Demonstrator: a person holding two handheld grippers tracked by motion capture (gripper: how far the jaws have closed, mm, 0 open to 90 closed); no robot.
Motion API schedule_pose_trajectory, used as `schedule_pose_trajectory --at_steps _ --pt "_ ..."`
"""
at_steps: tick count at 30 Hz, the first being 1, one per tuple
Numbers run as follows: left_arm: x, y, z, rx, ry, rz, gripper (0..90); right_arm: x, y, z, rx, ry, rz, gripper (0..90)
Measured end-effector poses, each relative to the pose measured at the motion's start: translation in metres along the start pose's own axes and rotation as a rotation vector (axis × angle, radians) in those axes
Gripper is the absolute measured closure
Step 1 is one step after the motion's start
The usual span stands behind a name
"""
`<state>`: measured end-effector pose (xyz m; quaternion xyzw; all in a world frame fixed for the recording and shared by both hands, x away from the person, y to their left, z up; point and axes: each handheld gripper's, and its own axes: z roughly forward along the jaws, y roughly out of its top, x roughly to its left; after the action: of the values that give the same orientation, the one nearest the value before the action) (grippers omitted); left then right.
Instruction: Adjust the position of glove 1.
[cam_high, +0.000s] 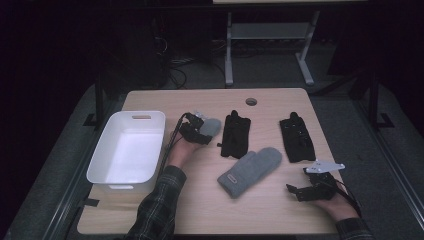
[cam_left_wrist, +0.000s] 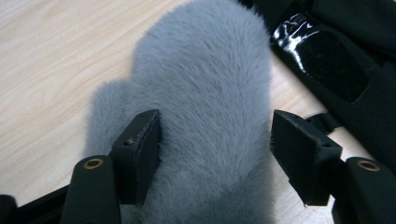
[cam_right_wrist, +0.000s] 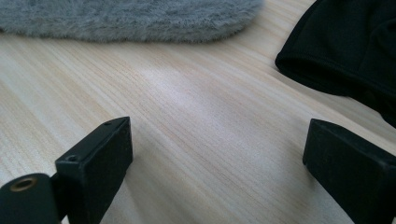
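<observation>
Left tool (cam_left_wrist: 215, 154) w/ jaws spread astride the grey fuzzy mitten (cam_left_wrist: 201, 93), pads not pressing it. Right tool (cam_right_wrist: 217, 163) open over bare worktop (cam_right_wrist: 187, 121), nr 2nd grey mitten (cam_right_wrist: 130, 16).

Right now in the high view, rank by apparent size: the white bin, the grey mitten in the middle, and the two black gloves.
1. white bin, clearly largest.
2. grey mitten.
3. Left black glove and right black glove: these look alike, so no ranking between them.

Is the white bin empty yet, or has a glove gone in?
Empty. In the high view the white bin shows only its bare floor; both grey mittens and both black gloves lie on the table.
</observation>
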<state>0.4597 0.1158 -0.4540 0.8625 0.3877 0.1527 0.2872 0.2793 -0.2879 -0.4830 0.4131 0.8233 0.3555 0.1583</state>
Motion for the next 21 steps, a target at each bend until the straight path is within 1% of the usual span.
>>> schedule_pose_trajectory --at_steps 2,4,7,9,11,12,13,14,18,21 --pt "-0.001 -0.001 0.001 0.002 0.015 0.011 38.2 0.0 0.0 0.0 0.0 0.0 0.0 7.9" --pt "-0.001 -0.002 0.001 0.003 0.025 0.013 43.7 0.0 0.0 0.0 0.0 0.0 0.0 7.9" --pt "0.0 -0.002 0.0 0.001 0.035 0.018 55.7 0.0 0.0 0.0 0.0 0.0 0.0 7.9" --pt "0.001 -0.002 -0.001 0.0 0.031 0.02 63.6 0.0 0.0 0.0 0.0 0.0 0.0 7.9" --pt "0.003 -0.002 -0.003 -0.003 0.023 0.007 68.8 0.0 0.0 0.0 0.0 0.0 0.0 7.9" --pt "0.004 -0.002 -0.004 -0.005 0.02 -0.006 71.5 0.0 0.0 0.0 0.0 0.0 0.0 7.9" --pt "0.004 -0.002 -0.004 -0.005 0.02 -0.006 73.5 0.0 0.0 0.0 0.0 0.0 0.0 7.9" --pt "0.004 -0.001 -0.006 -0.011 0.013 -0.029 75.0 0.0 0.0 0.0 0.0 0.0 0.0 7.9" --pt "0.003 0.0 -0.01 -0.006 -0.003 -0.039 76.7 0.0 0.0 0.0 0.0 0.0 0.0 7.9" --pt "0.003 0.002 -0.016 -0.017 -0.013 -0.051 77.1 0.0 0.0 0.0 0.0 0.0 0.001 7.9"
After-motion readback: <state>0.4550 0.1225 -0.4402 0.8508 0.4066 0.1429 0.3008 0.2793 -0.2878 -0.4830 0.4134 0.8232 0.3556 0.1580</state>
